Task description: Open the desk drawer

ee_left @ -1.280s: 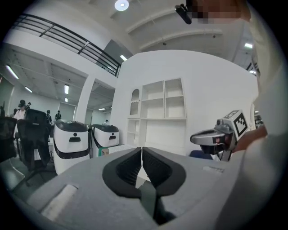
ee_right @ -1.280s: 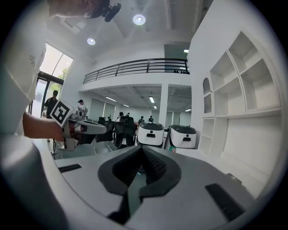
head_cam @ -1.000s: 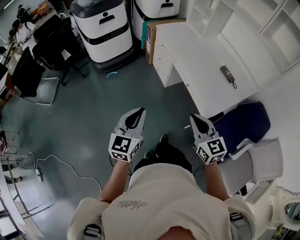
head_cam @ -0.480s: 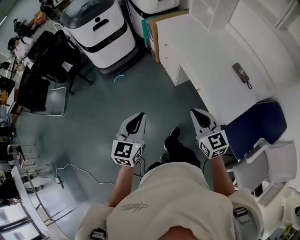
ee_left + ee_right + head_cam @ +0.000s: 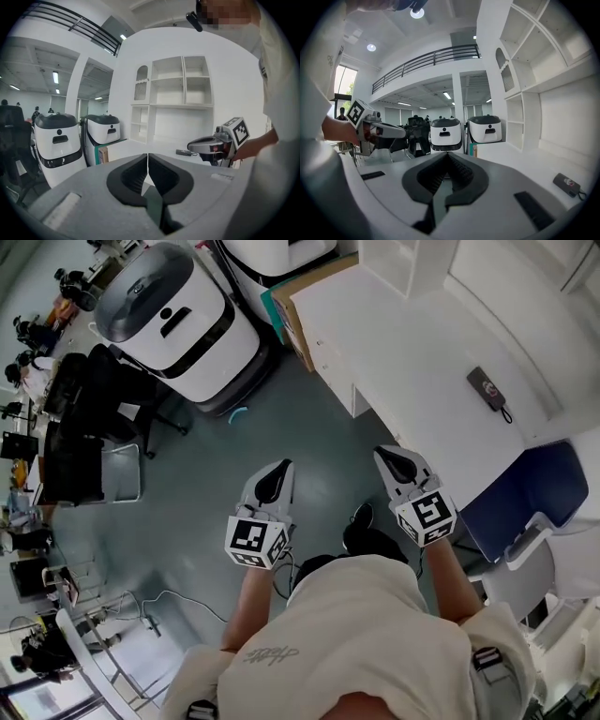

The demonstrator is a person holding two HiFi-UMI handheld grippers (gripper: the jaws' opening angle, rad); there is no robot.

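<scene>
A: Where is the task item, and how is it oriented?

B: The white flat-fronted desk drawers [image 5: 333, 371] sit under the far end of the white rectangular desk [image 5: 403, 343], at 11 o'clock from the right gripper [image 5: 398, 461] in the head view. The desk's long axis runs from 10 o'clock to 4 o'clock. The drawer fronts face about 7 o'clock, toward the grey floor. They look flush with the frame, so closed.

A: Tongs?

B: Left gripper [image 5: 274, 476]: jaws clenched together, nothing between them. Right gripper: the same, pads meeting and empty. Both point toward 12 o'clock and are apart from the drawers.

A: Change against the frame a second earlier?

B: The desk fills more of the upper right. The right gripper's tip now lies just beside the desk's near edge. The white-and-black cylinder-shaped machine [image 5: 173, 320] has slid from top centre toward 10 o'clock. The dark blue padded chair seat [image 5: 525, 488] has gone further toward 3 o'clock. The small black remote-shaped device [image 5: 487, 390] remains on the desktop. The jaws are as closed as before.
</scene>
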